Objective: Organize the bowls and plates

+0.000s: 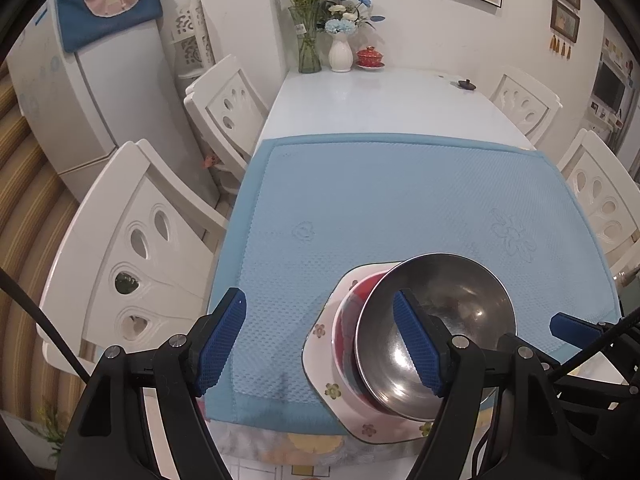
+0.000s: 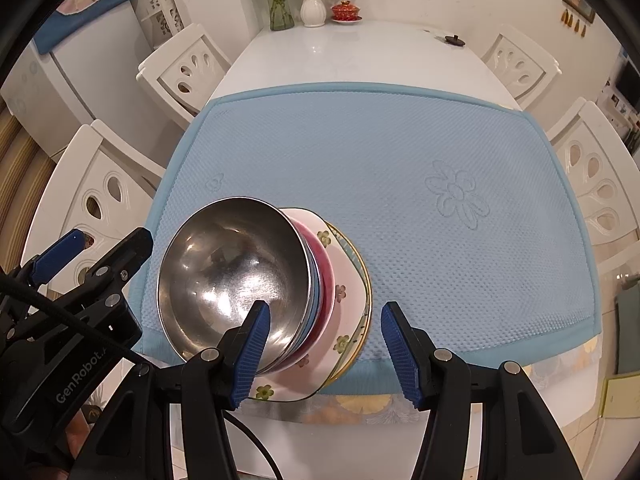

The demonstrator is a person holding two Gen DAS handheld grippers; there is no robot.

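Stacking looks complete; steel bowl (image 2: 232, 280) nests atop coloured bowls (image 2: 322, 280) on floral plates (image 2: 348, 276), mat's (image 2: 400, 140) six-o'clock edge; my left tongs (image 1: 320, 340) and right tongs (image 2: 324, 348) gape wide, empty; nothing loose remains visible.

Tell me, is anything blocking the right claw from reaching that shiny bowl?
Nothing visible does. The right gripper hangs open just in front of the stack, one finger already before the rim of the steel bowl, which sits topmost on the bowls and plates.
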